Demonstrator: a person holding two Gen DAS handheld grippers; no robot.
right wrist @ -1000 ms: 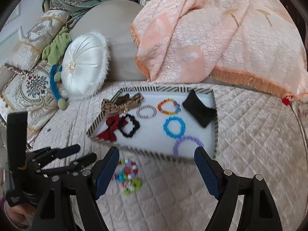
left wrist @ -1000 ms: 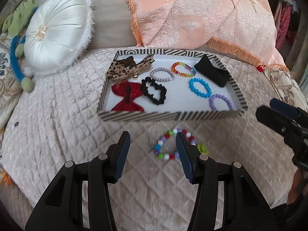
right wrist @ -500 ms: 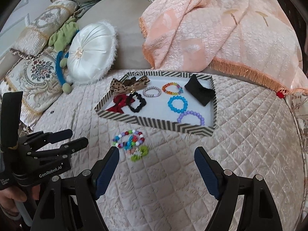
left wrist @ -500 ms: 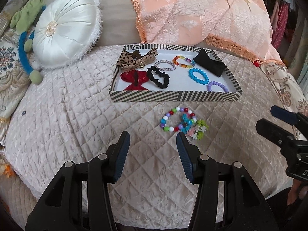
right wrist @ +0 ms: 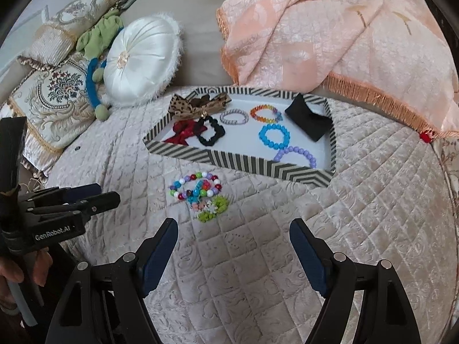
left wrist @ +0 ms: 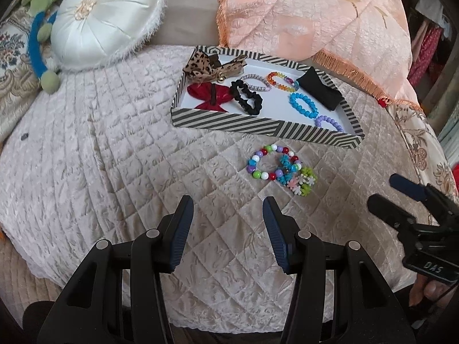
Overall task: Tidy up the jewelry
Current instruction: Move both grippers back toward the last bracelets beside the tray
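Observation:
A striped tray on the quilted bed holds a leopard bow, a red bow, a black scrunchie, a black cloth and several bead bracelets. On the quilt in front of it lie a loose multicoloured bead bracelet and a small heap of flower-shaped bracelets. My left gripper hovers open, short of the loose bracelets, with nothing between its fingers. My right gripper also stands wide open and empty, nearer than the heap.
A white round cushion sits at the back left. A peach fringed blanket is draped behind the tray. An embroidered pillow and a blue headband lie at the left. The quilt's edge drops off below both grippers.
Both grippers have drawn back from the tray. The loose bracelet, earlier between my left fingertips, now lies beyond them. The jaws stand as wide as before.

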